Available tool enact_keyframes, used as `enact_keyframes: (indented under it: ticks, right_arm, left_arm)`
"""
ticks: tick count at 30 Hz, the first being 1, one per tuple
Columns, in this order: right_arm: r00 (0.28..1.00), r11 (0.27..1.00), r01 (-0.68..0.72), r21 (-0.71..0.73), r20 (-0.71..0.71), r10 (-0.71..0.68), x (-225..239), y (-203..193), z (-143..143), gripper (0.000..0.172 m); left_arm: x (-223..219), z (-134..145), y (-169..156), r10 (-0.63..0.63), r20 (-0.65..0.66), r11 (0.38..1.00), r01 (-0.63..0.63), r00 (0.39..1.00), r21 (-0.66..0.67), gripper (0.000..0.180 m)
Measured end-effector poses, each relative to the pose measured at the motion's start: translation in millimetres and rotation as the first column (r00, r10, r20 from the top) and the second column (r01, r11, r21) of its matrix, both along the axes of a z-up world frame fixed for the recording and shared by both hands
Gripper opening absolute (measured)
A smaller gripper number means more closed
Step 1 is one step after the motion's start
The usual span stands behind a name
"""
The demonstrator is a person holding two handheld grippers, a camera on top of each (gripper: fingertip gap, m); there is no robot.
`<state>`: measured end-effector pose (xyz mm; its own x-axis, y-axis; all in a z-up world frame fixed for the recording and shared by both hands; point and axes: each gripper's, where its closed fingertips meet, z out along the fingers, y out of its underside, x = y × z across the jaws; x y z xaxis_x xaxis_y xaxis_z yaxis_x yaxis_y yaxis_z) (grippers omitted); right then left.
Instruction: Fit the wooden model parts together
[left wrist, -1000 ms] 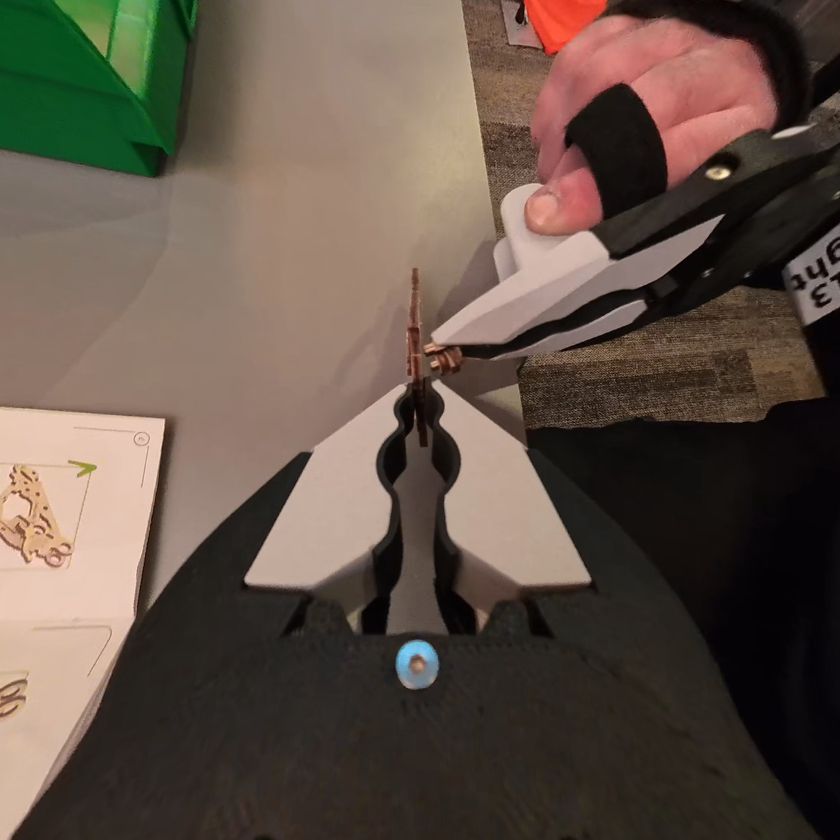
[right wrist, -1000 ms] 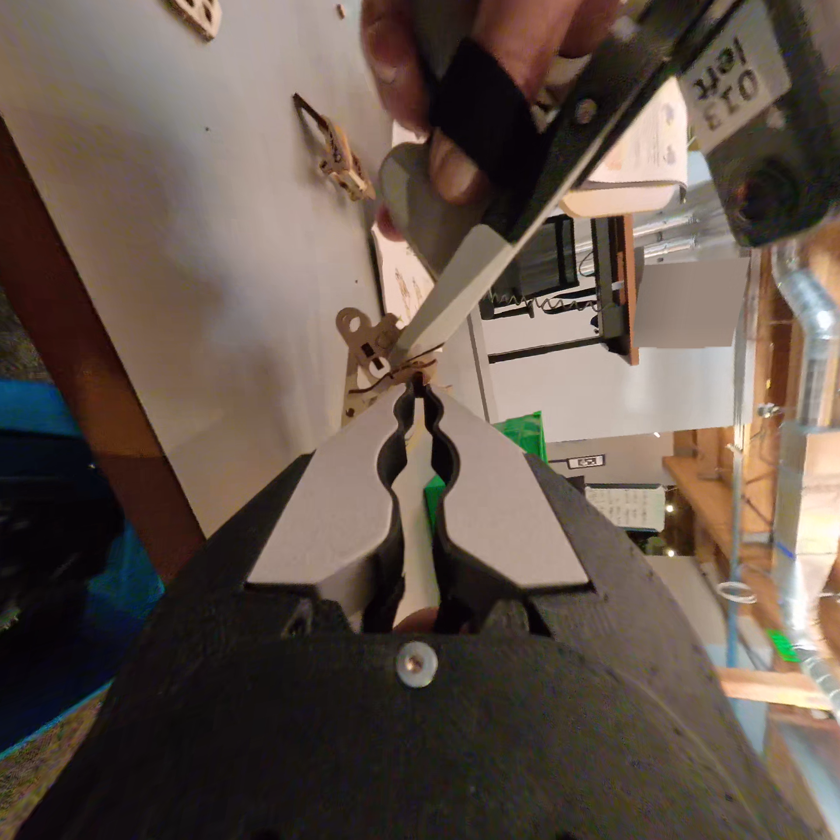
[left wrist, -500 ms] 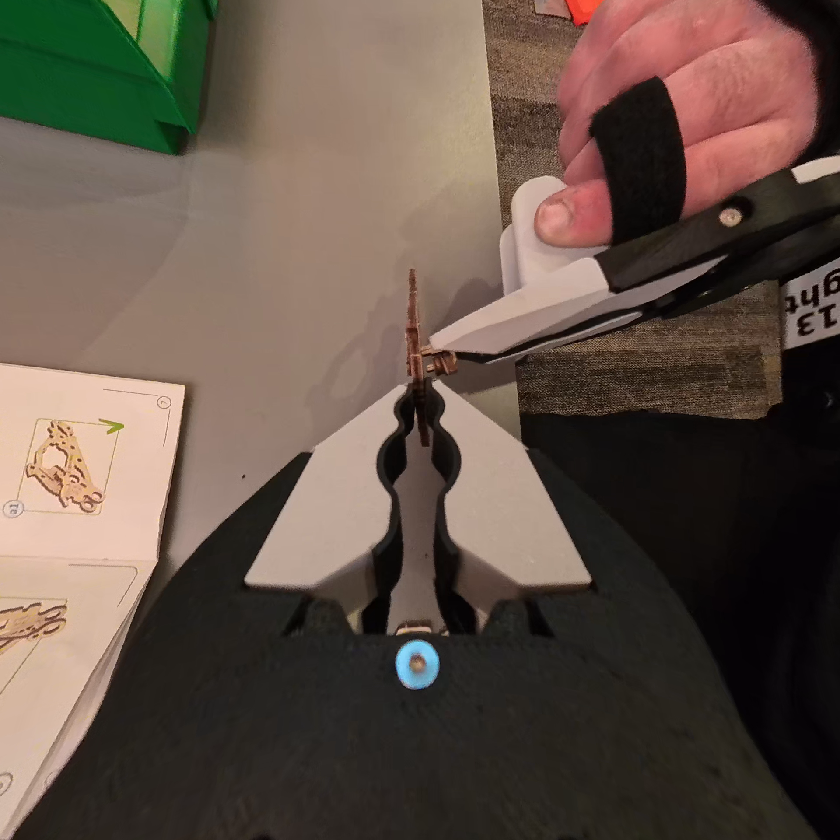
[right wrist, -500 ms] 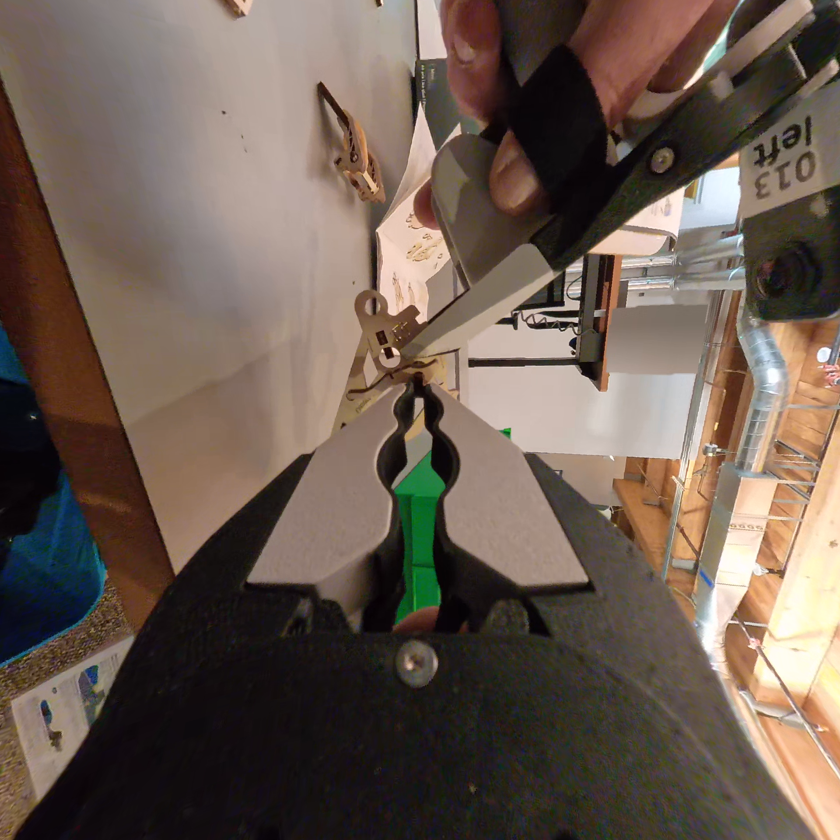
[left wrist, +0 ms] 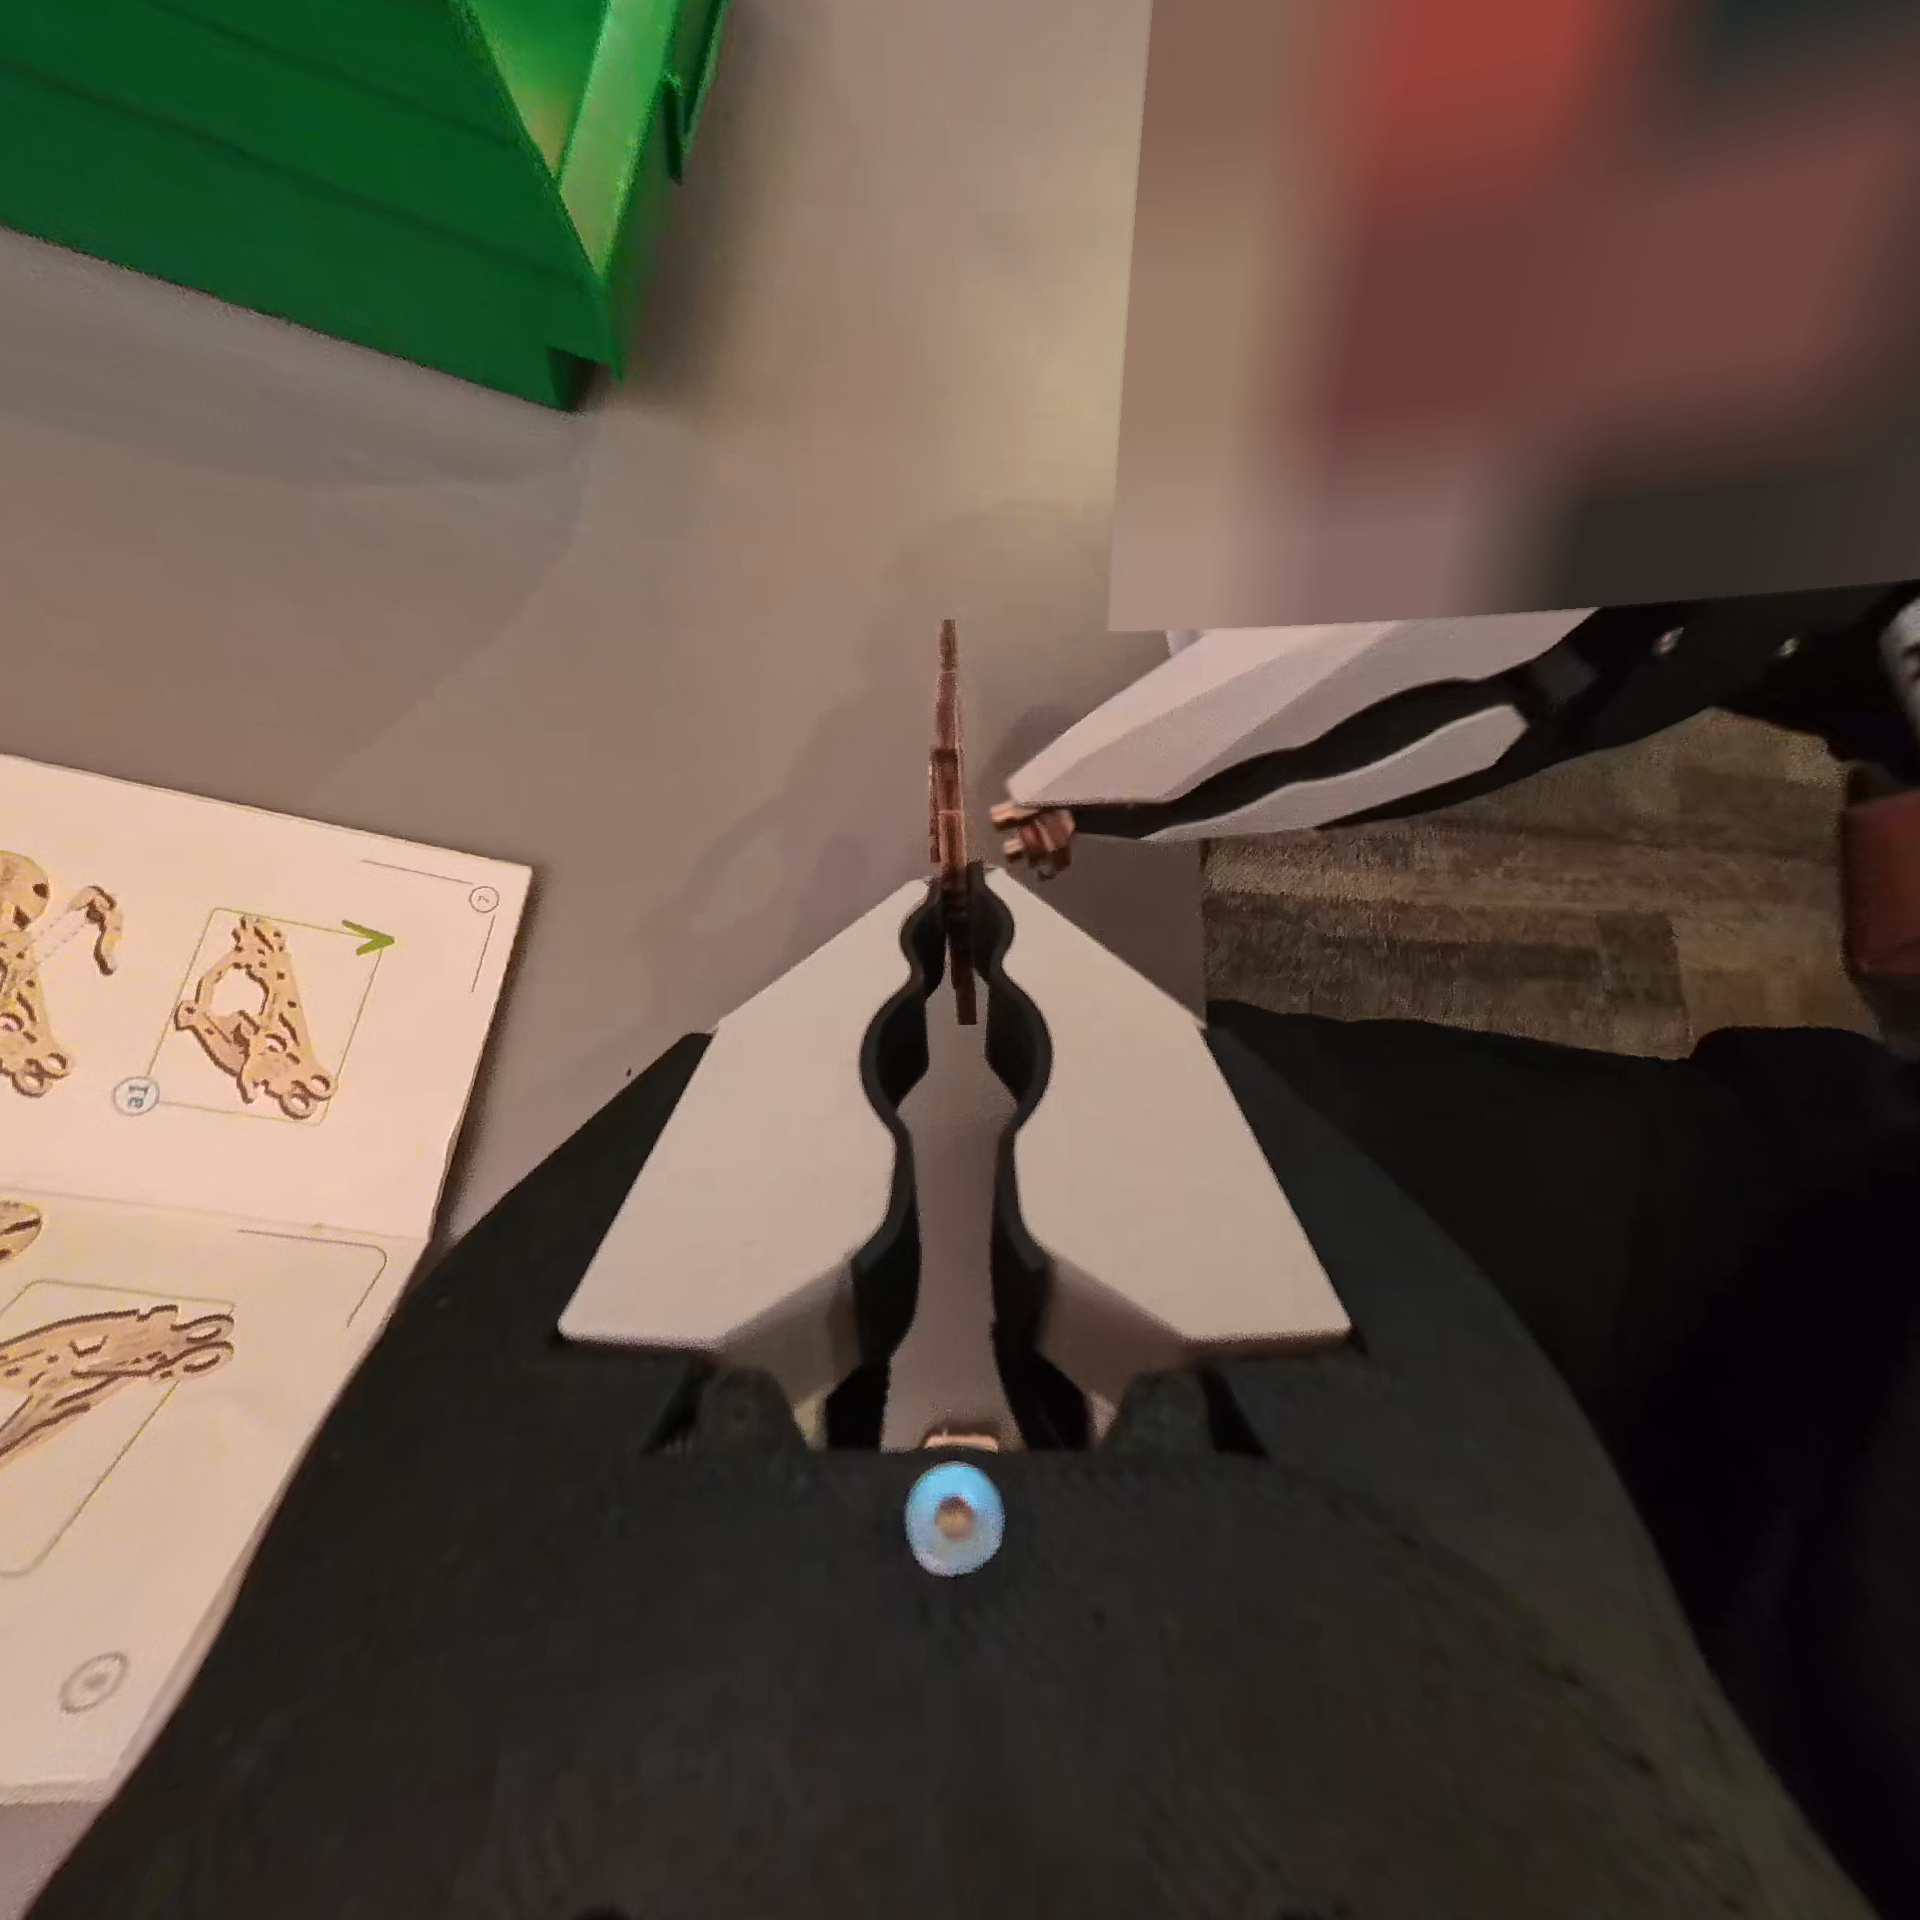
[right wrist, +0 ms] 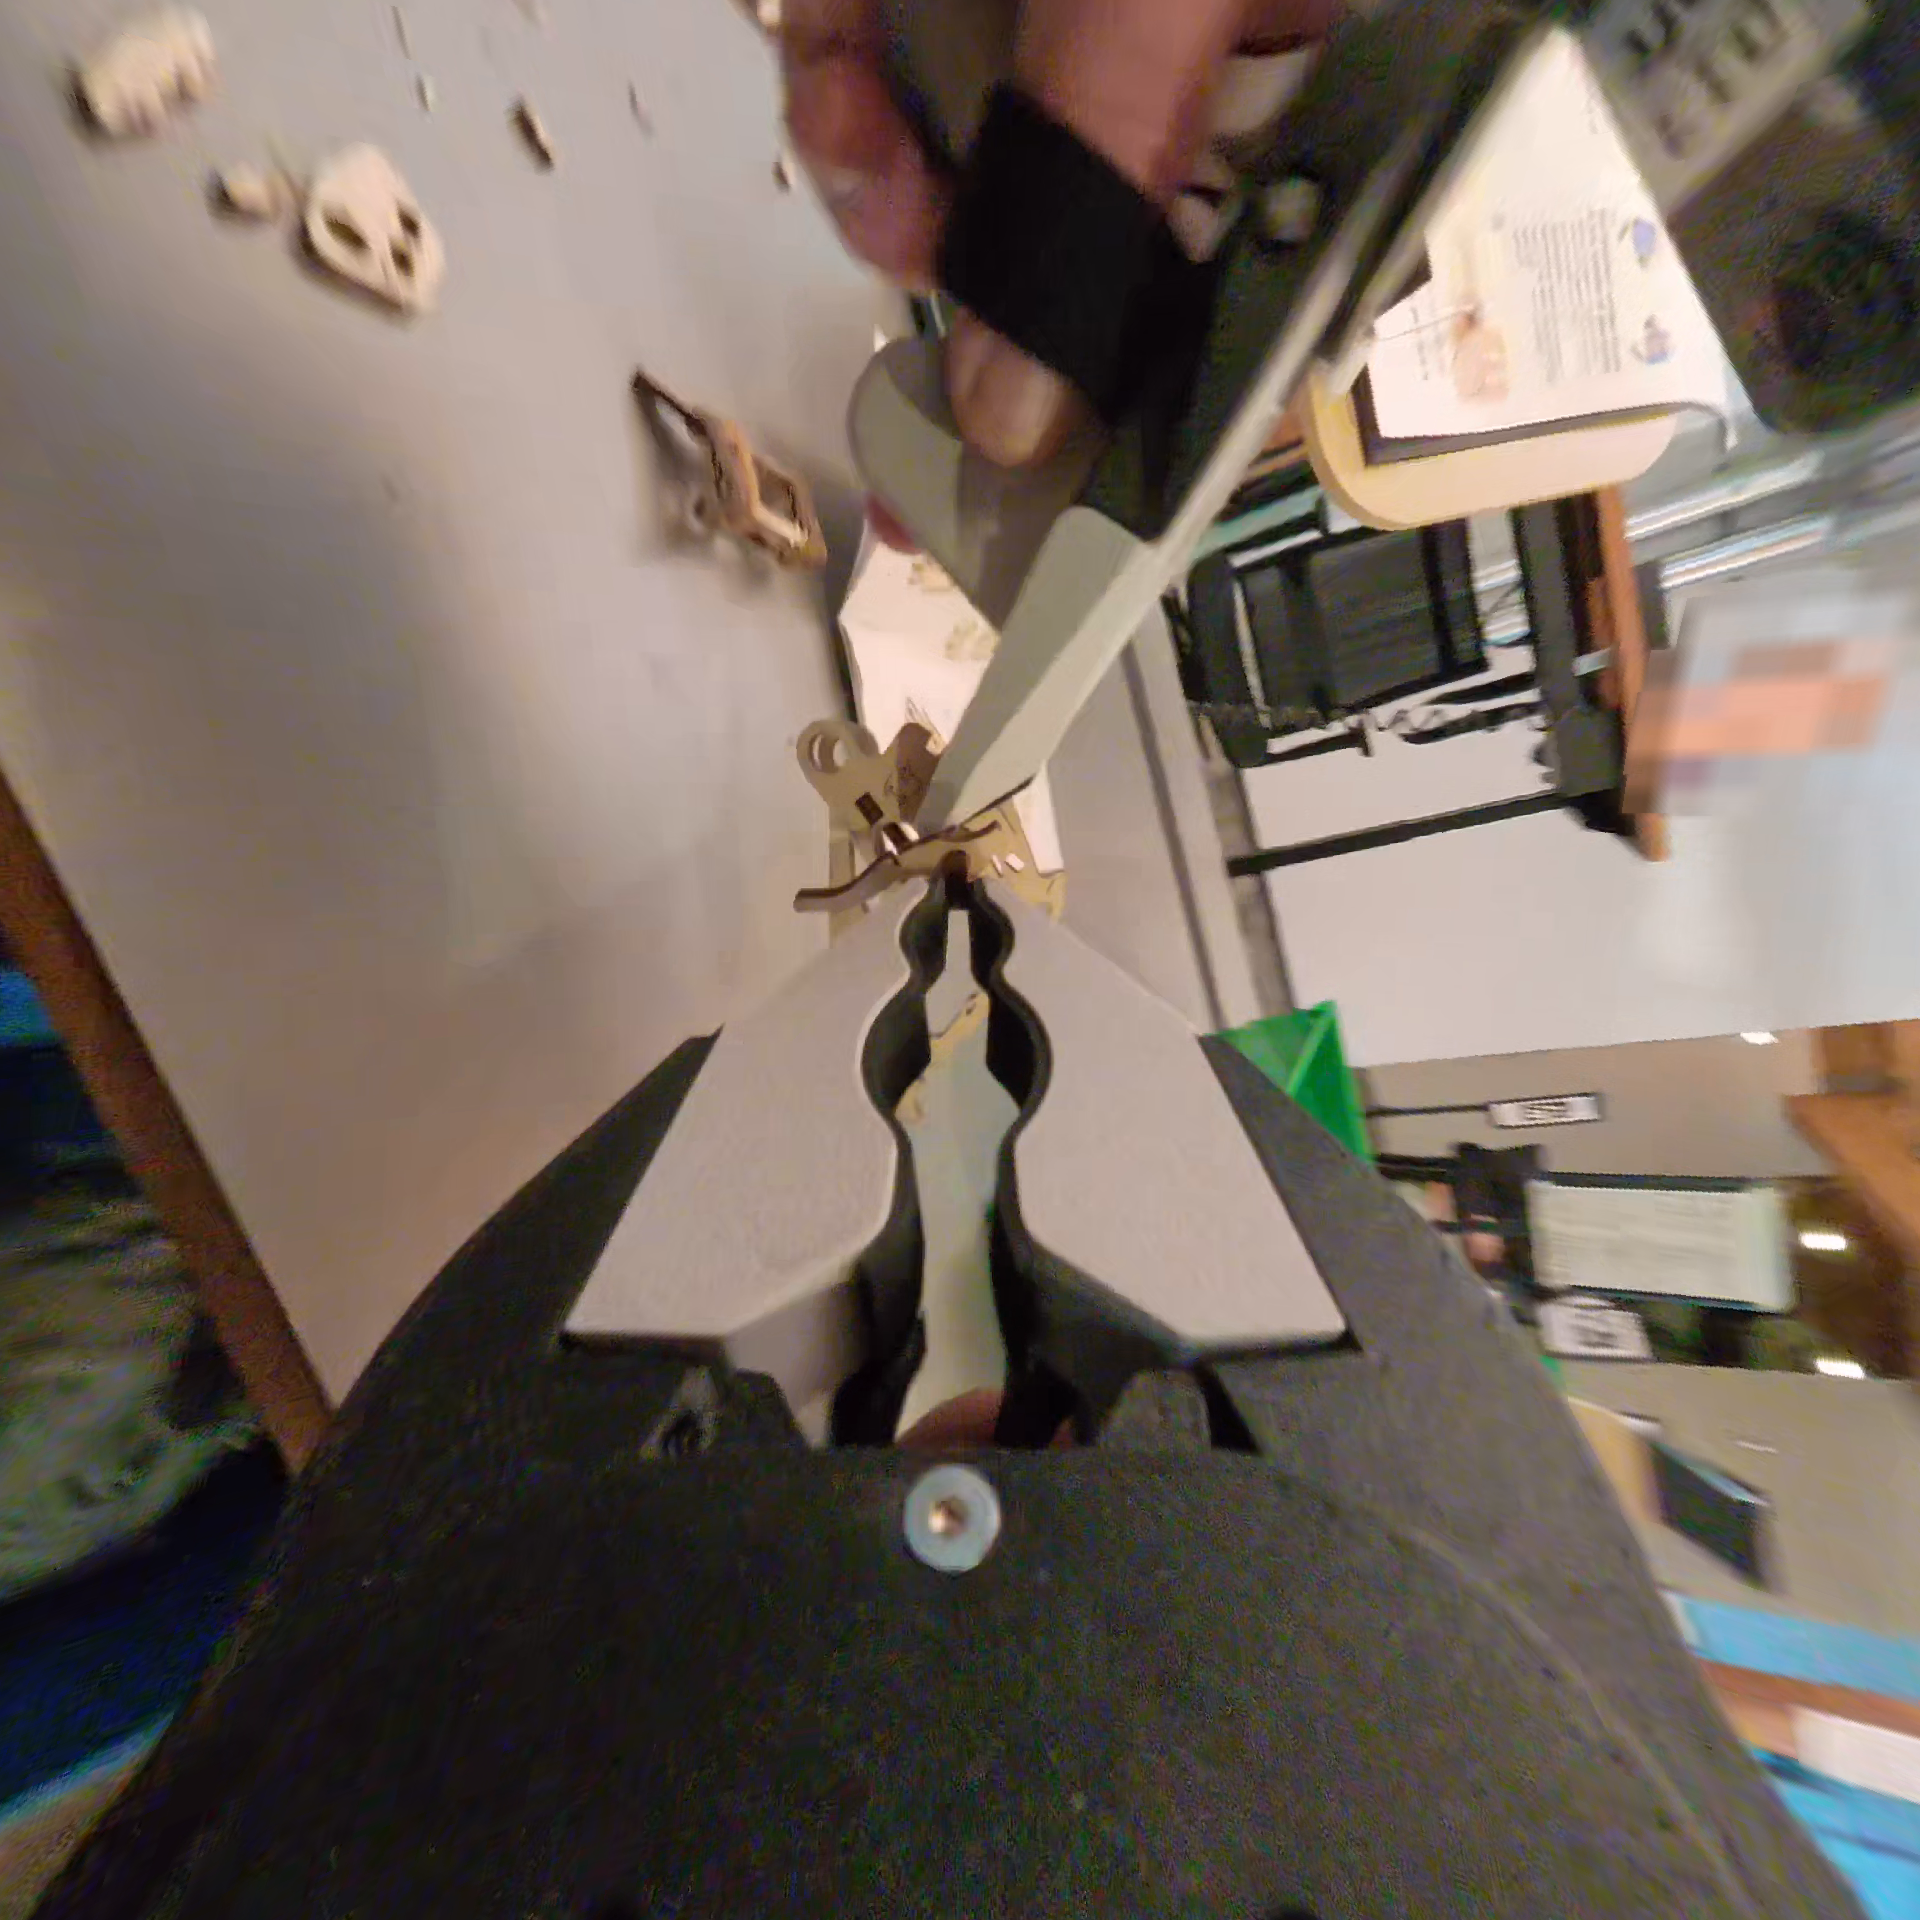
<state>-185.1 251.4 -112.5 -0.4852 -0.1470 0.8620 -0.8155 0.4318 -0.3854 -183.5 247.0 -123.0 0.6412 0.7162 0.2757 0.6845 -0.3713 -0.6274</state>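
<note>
My left gripper (left wrist: 956, 883) is shut on a flat wooden plate (left wrist: 948, 769), seen edge-on and standing up from the tips. My right gripper (left wrist: 1023, 821) comes in from the right, shut on a small wooden piece (left wrist: 1039, 836) held just beside the plate with a narrow gap between them. In the right wrist view my right gripper (right wrist: 956, 896) grips the thin curved piece (right wrist: 883, 878) at its tips. The left gripper's finger (right wrist: 1039, 707) reaches down from above onto the plate (right wrist: 847, 764), which has round holes and slots.
A green bin (left wrist: 312, 177) stands at the back left of the grey table (left wrist: 727, 416). An open instruction booklet (left wrist: 208, 1039) lies at the left. Loose wooden parts (right wrist: 743, 488) lie farther off on the table. Carpet (left wrist: 1455, 935) lies beyond the table's right edge.
The small piece touched the plate's side before; now it stands a little to the right of it. Both grippers stay shut on their parts. The right wrist view has swung and is blurred.
</note>
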Motion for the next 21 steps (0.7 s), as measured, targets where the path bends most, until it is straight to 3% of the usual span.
enact_keyframes:
  ticks: [1,5,9,13,15,18,21]
  right_arm:
    - [0.998,1.0,-0.01,-0.024,0.068,0.012,3,1,2,0.001]
    - [0.966,0.995,-0.005,-0.104,0.257,0.032,12,4,4,0.001]
    - [0.946,0.988,0.029,-0.15,0.324,0.022,24,5,6,0.001]
    - [0.953,0.983,0.064,-0.172,0.303,-0.009,34,7,7,0.001]
    - [0.959,0.981,0.072,-0.181,0.283,-0.019,38,8,10,0.001]
    - [0.962,0.976,0.083,-0.2,0.271,-0.026,44,11,17,0.001]
    - [0.961,0.974,0.089,-0.21,0.274,-0.029,51,10,23,0.001]
  left_arm:
    - [2,-1,-1,0.011,-0.009,1.0,-0.011,1.0,0.014,0.001]
    - [14,-15,-6,0.049,-0.067,0.999,-0.048,0.997,0.013,0.001]
    - [27,-30,-9,0.063,-0.108,0.997,-0.067,0.992,-0.037,0.001]
    - [36,-39,-8,0.059,-0.134,0.997,-0.066,0.989,-0.049,0.018]
    - [39,-40,-8,0.06,-0.153,0.996,-0.07,0.986,-0.056,0.038]
    - [44,-21,-17,0.109,-0.258,0.99,-0.13,0.96,-0.063,0.058]
    - [62,14,0,0.086,-0.392,0.996,-0.087,0.916,0.015,0.048]
